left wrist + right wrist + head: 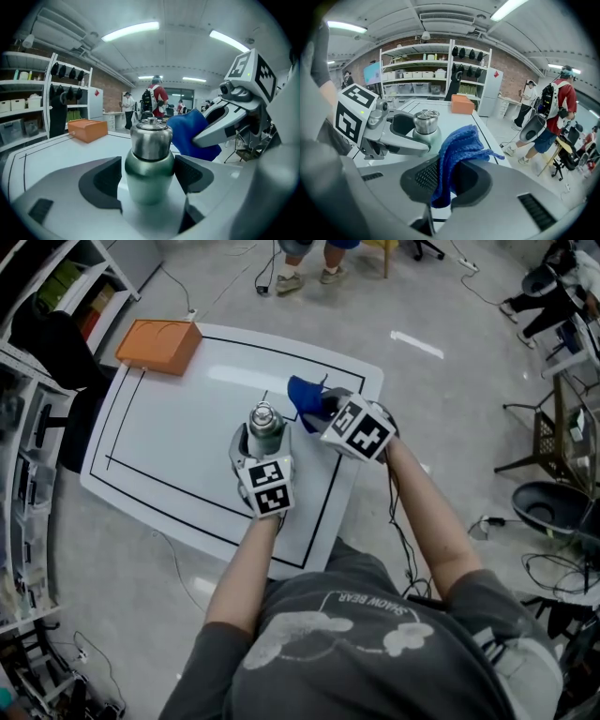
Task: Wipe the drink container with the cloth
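- Head view: the drink container (265, 420) stands upright near the middle of the white bench (169, 442), inside the left gripper (263, 444). The right gripper (322, 409) carries the blue cloth (302, 393) just beside the container on its right, with a narrow gap between them. By my reading the step is bringing cloth to container, and no wiping contact has been made yet
- Head view, surroundings: an orange box (157, 345) sits at the far left corner of the bench, well apart, and nothing lies between cloth and container
- Left gripper view: the fingers are closed against both sides of the container's green body (150, 164), steadying it. The steel cap (150, 136) stands free above them, and the cloth (190, 136) hangs to its right
- Right gripper view: the fingers pinch a bunched fold of cloth (457, 150), and the loose end stands up ahead of them. The container (425, 125) is beyond, to the left
- Next move, as I judge it: swing the cloth left onto the cap and upper body. The lower body is covered by the left gripper's fingers (405, 140), so that part stays out of reach
- Right gripper view, background: shelves (417, 70) and a person (555, 112) stand well clear of the bench
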### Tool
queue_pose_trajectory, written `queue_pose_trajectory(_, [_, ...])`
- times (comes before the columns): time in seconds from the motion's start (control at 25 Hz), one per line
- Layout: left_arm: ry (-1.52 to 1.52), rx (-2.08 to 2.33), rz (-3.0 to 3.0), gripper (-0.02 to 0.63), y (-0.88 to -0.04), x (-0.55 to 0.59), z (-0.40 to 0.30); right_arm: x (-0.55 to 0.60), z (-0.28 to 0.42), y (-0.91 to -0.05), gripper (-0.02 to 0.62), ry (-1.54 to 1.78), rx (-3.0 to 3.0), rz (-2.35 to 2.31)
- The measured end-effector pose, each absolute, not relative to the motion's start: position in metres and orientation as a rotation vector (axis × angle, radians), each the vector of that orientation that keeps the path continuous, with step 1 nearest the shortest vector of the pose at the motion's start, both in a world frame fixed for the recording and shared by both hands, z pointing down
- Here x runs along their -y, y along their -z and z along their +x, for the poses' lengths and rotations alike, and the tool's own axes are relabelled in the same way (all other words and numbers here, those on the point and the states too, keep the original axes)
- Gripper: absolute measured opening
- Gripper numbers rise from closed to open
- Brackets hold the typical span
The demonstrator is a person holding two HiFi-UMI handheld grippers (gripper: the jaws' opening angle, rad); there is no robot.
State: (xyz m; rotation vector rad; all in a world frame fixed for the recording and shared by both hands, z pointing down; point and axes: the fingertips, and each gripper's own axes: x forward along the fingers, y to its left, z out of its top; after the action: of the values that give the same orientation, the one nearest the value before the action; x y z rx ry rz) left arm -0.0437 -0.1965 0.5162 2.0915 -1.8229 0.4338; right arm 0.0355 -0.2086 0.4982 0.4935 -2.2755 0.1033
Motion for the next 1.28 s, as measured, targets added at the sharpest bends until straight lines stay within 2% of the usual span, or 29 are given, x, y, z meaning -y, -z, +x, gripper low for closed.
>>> queue_pose_trajectory(0.28, [-0.468,1.677,2.229,0.330,-0.517,0.194,-0.041,0.214,0.018,-0.490,0.044,-0.022,2.321,0.356])
queue_pose_trajectory(0.68, [-0.500,1.198,2.632,0.329,-0.513,0.189,-0.042,0.212,-0.025,-0.475,0.043,0.054,2.411,-0.020])
queue_pose_trajectory(1.28, [-0.623,0.431,2.944,0.330,-0.515,0.179,-0.047,0.216,-0.044,-0.541,0.040,0.023,2.207,-0.322])
